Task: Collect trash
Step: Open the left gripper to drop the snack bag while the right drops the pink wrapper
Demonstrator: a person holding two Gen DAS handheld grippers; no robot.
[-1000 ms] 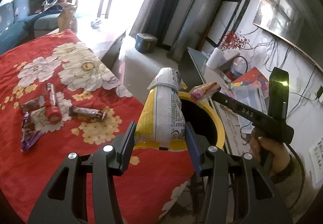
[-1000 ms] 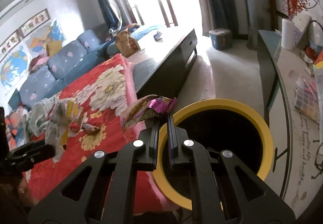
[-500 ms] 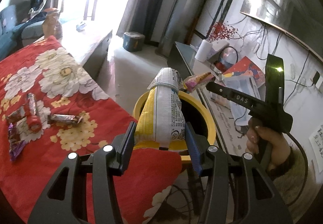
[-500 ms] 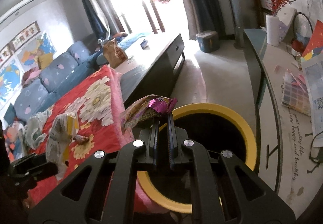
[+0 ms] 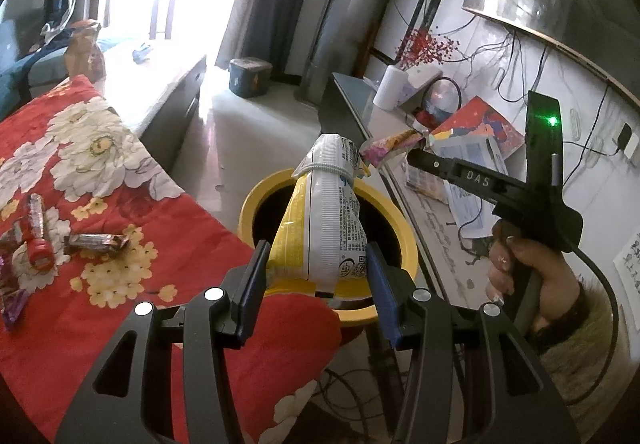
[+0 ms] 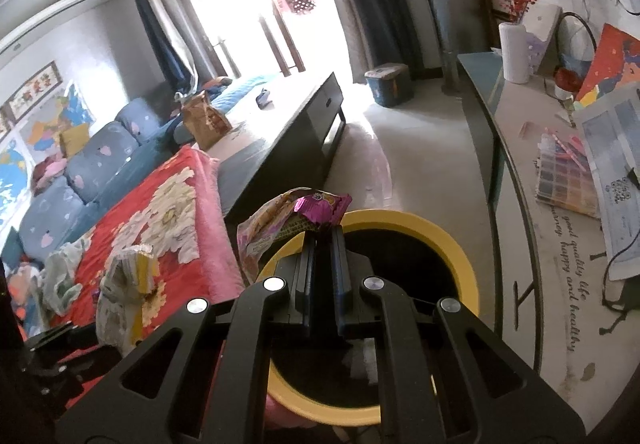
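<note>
Looking forward and downward along each gripper's two fingers, from close behind them, through fisheye lenses. Left wrist view facing the yellow bin (image 5: 404, 232) from the red floral blanket (image 5: 168, 220) side, taking in the right gripper (image 5: 414, 158) at the right and the cluttered bench (image 5: 460, 204) beyond. Right wrist view hovering nearer over the same bin (image 6: 460, 264), facing the window. Sharing bin, blanket (image 6: 160, 204), bench (image 6: 520, 132) and sunlit floor.
</note>
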